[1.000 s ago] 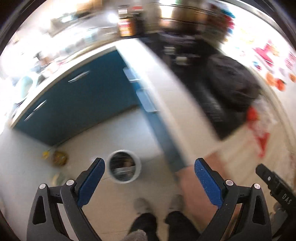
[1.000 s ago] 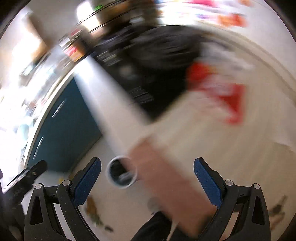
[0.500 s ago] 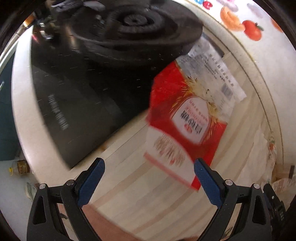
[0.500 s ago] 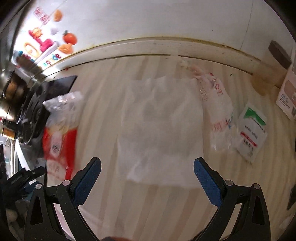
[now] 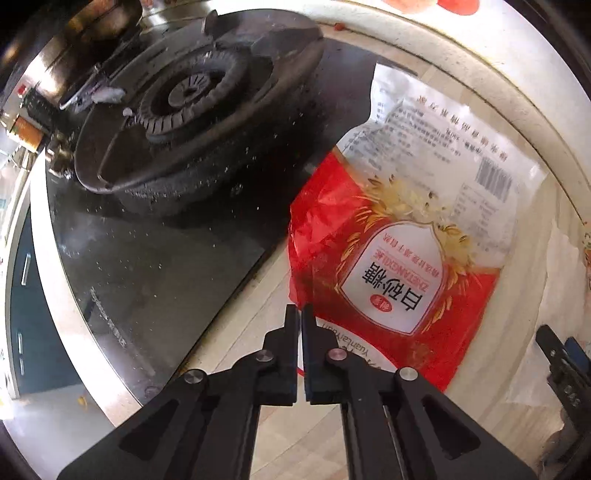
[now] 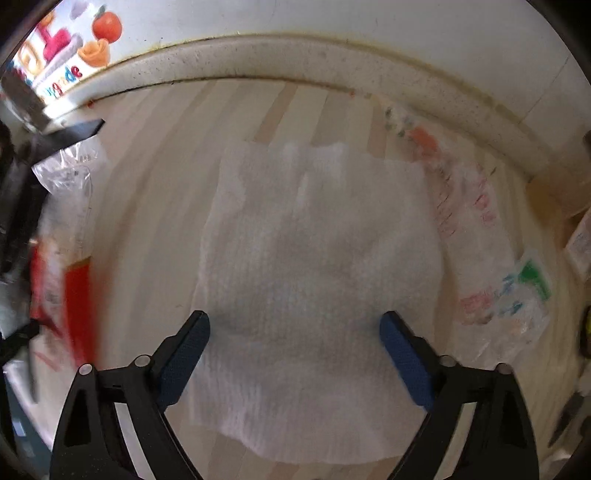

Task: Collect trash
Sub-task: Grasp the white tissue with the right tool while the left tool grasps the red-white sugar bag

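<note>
Worktop carries my trash: a white paper towel lying flat, with my right claw spread wide over its near edge. Beside the stove, I see my left claw pressed together on the red bag corner.

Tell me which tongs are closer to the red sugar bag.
Left. The left tongs are shut on the red sugar bag at its near edge; the right tongs hang open over the white paper towel, beside it.

Striped pale countertop beside black gas stove, white wall behind
</note>
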`<state>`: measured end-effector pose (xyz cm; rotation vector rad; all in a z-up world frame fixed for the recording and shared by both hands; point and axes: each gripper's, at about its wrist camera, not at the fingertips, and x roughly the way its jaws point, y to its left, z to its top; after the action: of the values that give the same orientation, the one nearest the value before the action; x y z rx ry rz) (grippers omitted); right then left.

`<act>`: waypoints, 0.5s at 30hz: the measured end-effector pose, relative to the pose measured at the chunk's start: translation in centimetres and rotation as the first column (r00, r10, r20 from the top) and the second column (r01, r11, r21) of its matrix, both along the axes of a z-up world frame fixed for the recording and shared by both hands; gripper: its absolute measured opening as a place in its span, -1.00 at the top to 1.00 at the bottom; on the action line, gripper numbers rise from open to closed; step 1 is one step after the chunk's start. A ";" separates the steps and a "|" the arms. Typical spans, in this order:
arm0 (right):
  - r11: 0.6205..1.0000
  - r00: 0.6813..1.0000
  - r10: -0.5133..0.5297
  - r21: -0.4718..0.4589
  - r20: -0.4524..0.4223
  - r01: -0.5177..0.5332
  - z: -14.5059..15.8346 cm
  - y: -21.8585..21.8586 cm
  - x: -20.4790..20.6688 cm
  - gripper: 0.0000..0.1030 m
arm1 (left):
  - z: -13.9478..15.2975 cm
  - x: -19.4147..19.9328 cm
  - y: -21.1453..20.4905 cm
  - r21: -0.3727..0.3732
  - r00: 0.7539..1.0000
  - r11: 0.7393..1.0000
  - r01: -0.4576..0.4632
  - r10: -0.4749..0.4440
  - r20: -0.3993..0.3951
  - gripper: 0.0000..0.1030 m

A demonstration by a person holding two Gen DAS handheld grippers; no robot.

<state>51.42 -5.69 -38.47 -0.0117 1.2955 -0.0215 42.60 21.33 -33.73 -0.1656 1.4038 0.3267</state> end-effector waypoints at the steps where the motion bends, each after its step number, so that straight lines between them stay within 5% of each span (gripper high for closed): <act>1: 1.000 1.000 0.002 0.002 0.015 -0.002 0.1 0.1 -0.2 -0.61 | 0.3 0.0 -0.1 -0.002 1.000 1.000 -0.001 0.001 0.006 1.00; 2: 1.000 0.999 0.006 0.001 0.034 -0.006 0.3 0.2 -0.4 -0.26 | 1.0 -0.3 -0.2 -0.006 1.000 1.000 -0.005 0.005 0.022 1.00; 3: 1.000 0.998 0.014 0.001 0.054 -0.014 0.6 0.3 -0.6 0.32 | 1.7 -0.7 -0.1 -0.007 0.999 1.000 -0.008 0.008 0.038 1.00; 5: 1.000 0.999 0.019 0.016 0.045 -0.019 0.9 0.4 -0.7 0.89 | 3.7 -1.6 -0.3 -0.014 0.997 1.000 -0.007 0.008 0.081 1.00; 15: 0.979 0.994 0.006 0.200 0.105 -0.028 5.0 -1.2 -3.6 0.91 | 13.9 -6.0 -1.8 0.018 0.956 1.000 0.017 -0.021 0.292 1.00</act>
<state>47.82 -6.91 -33.49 0.1502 1.1881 0.1226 36.62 19.54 -19.81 -0.1800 1.1091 0.2843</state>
